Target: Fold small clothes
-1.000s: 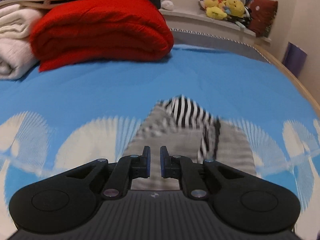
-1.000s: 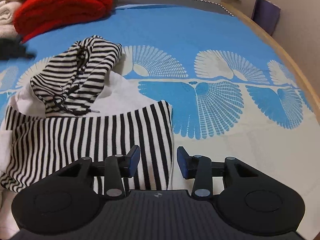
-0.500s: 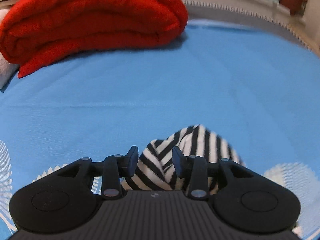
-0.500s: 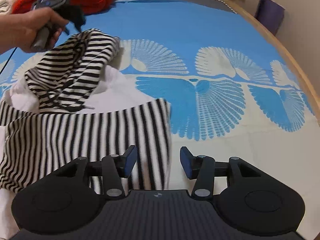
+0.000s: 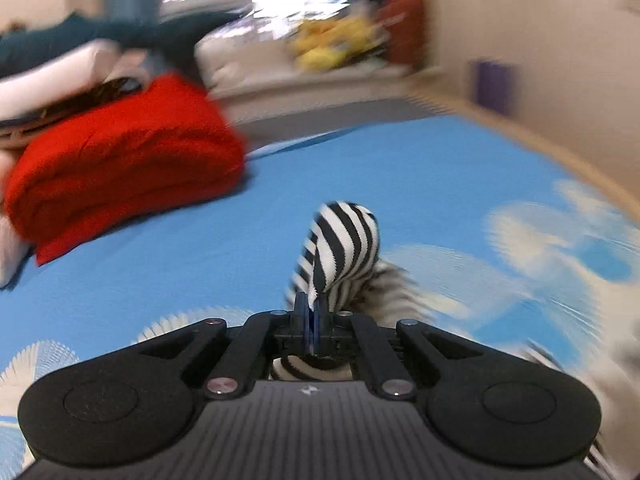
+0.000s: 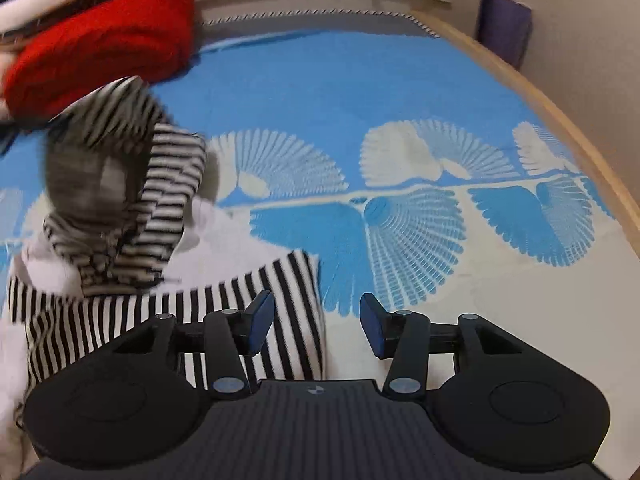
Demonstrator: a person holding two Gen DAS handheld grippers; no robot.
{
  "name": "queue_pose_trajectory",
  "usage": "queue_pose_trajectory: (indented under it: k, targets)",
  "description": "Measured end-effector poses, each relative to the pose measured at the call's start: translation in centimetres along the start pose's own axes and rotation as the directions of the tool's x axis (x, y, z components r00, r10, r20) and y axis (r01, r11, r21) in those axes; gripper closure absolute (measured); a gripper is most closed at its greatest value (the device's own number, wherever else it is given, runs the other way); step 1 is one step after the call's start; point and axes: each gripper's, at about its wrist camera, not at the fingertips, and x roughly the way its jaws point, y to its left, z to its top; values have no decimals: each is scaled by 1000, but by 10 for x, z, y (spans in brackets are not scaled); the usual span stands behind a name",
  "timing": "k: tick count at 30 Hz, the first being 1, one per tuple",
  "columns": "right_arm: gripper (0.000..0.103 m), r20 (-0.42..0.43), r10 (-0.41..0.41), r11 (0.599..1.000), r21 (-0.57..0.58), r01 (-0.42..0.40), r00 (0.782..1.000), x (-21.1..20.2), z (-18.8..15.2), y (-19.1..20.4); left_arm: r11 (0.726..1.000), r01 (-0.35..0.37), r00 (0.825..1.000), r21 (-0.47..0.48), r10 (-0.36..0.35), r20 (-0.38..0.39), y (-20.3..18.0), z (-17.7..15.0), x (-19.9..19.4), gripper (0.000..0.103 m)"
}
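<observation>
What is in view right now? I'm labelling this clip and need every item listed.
Striped garment: one, black and white, left on the bed, one end lifted.
Bedspread: one, blue with white fan pattern, under everything.
Red blanket: one, folded, far left.
White bedding: a stack behind the red blanket; count unclear.
Plush toys: yellow, blurred, on the far ledge.
Purple object: one, against the right wall.
Left gripper: black, just closed, pinching striped fabric.
Right gripper: black with blue pads, open above the garment's edge.
</observation>
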Motion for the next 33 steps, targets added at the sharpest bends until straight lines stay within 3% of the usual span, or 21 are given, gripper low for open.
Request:
queue_pose_trajectory:
  k: [3,5,7,9,10,11,12,14,15,16,18,20,23,27,31,32,33]
  targets:
    - [53,20,-3,998,55,2,1000,-8,1,-9,995,103,995,-10,-103,-18,-13,-53,-90,102]
    - [53,40,8,994,104,-12,999,-15,1,-16,988,150,983,-38,-153,-98,-12,-85,-127,100]
    - [53,59,13,991,135,-21,998,-21,-1,-20,977,185,955,-108,-205,-213,-2,-113,-149,97]
    - [53,68,23,986,160,-33,997,-25,-4,-21,977,158,938,-140,-193,-288,8,-125,-158,80]
    - [53,67,35,984,173,-46,997,-25,-5,-21,979,128,941,-158,-170,-292,17,-126,-160,75]
    - [53,62,57,980,186,-68,996,-25,-7,-20,975,88,948,-202,-144,-283,29,-125,-160,68]
    - [53,49,92,973,207,-101,995,-23,-9,-18,962,51,953,-267,-127,-275,40,-123,-156,68]
    - [53,10,152,961,234,-150,988,-16,-14,-13,906,22,951,-423,-149,-270,62,-123,-137,63]
    - [53,-10,179,955,241,-171,984,-12,-16,-9,861,26,944,-508,-189,-272,71,-128,-122,59]
    - [53,-38,210,948,253,-194,977,-6,-19,-5,835,24,932,-550,-218,-290,73,-137,-110,59]
    - [52,-109,252,938,274,-214,962,8,-27,5,824,-54,878,-563,-230,-421,72,-150,-76,59]
    - [51,-169,267,934,287,-212,949,22,-35,12,834,-77,858,-546,-224,-463,68,-153,-57,57]
    - [51,-227,248,945,270,-184,942,38,-46,25,792,-100,833,-602,-265,-486,68,-162,-39,52]
    - [51,-264,239,950,263,-169,934,52,-51,38,757,-163,807,-633,-267,-527,63,-175,-37,52]
    - [55,-269,234,956,237,-172,934,62,-50,47,736,-214,799,-642,-246,-549,63,-182,-34,58]
    - [61,-261,239,957,228,-181,935,62,-49,49,730,-225,800,-645,-239,-550,64,-183,-32,75]
    - [82,-253,244,957,217,-190,936,62,-49,52,722,-227,806,-654,-237,-542,67,-182,-32,100]
